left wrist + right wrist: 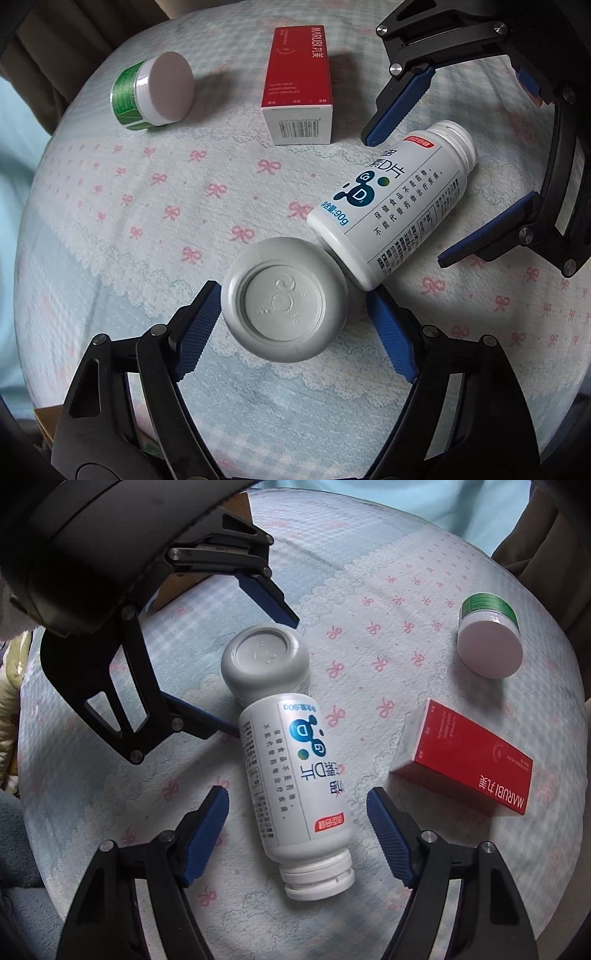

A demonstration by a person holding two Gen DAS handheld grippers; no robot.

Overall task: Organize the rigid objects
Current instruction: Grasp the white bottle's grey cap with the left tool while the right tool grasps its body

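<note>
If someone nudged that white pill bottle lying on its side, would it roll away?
Probably. The white bottle is round and lies flat, so a sideways push should roll it, though the soft cloth may slow it. The grey cap touching its base could block it. Uncapped, contents might spill.

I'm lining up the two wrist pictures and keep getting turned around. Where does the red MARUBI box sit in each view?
Left wrist: the red MARUBI box lies top centre, barcode end toward the camera.
Right wrist: the box lies at right, below the green-labelled jar.
Shared landmark: the uncapped white bottle lying on its side near the middle.
</note>
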